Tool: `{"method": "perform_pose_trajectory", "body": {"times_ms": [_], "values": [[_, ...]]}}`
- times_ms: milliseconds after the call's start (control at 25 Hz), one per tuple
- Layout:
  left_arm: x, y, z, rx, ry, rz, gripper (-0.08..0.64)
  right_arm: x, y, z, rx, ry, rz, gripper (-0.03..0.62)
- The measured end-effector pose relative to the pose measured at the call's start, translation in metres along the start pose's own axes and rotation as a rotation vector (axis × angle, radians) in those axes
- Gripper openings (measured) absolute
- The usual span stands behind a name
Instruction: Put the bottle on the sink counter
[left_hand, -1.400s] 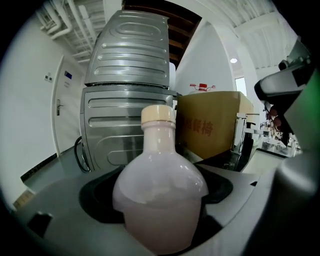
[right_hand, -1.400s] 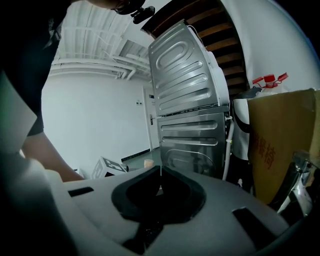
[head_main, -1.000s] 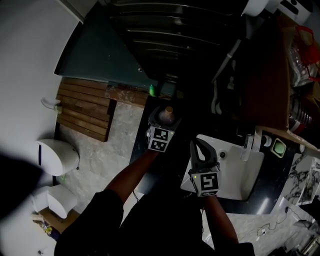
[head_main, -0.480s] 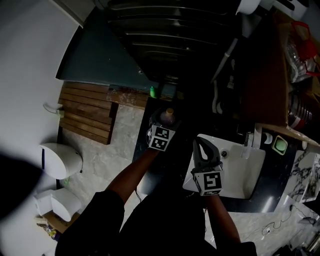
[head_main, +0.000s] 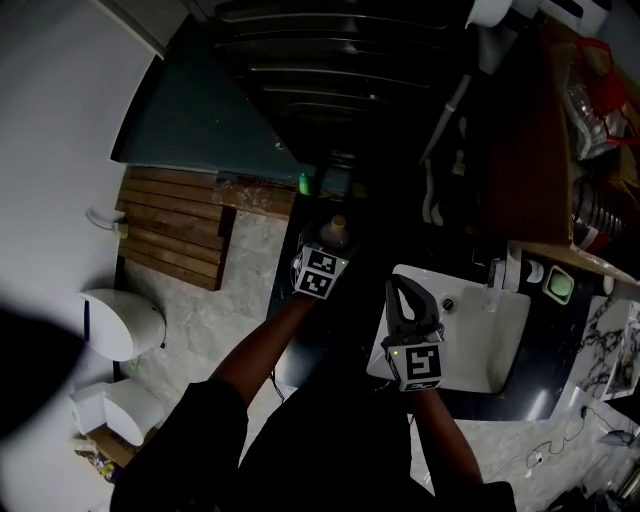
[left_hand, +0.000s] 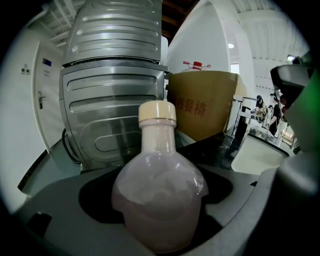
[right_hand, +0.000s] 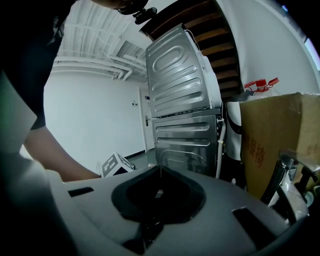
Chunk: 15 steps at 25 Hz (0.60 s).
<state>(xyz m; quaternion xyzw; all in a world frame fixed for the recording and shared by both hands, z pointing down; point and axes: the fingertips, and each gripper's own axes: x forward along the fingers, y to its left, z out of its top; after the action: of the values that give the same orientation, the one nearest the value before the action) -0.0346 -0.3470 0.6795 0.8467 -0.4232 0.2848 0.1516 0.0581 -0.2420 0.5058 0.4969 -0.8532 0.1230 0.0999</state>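
The left tongs (head_main: 332, 243) are gripping the bottle (left_hand: 159, 195) by its round body. We are holding it upright between the jaws, its cream cap (left_hand: 157, 113) rising in front of a ribbed metal cabinet (left_hand: 112, 95) and a cardboard box (left_hand: 205, 107) beyond the tongs. The right tongs (head_main: 399, 290) are sitting closed on nothing, jaw tips meeting, just right of the left tongs, with the white sink (head_main: 500, 340) and dark bench (head_main: 548, 375) spreading out to their right, apart from the bottle.
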Motion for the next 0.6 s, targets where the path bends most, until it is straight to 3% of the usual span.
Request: {"method": "perform_pose_trajectory", "body": {"times_ms": [600], "values": [[-0.0025, -0.0046, 0.0005, 0.044, -0.004, -0.022, 0.4, 0.0013, 0.0049, -0.0058, 0.033, -0.005, 0.01, 0.04]]}}
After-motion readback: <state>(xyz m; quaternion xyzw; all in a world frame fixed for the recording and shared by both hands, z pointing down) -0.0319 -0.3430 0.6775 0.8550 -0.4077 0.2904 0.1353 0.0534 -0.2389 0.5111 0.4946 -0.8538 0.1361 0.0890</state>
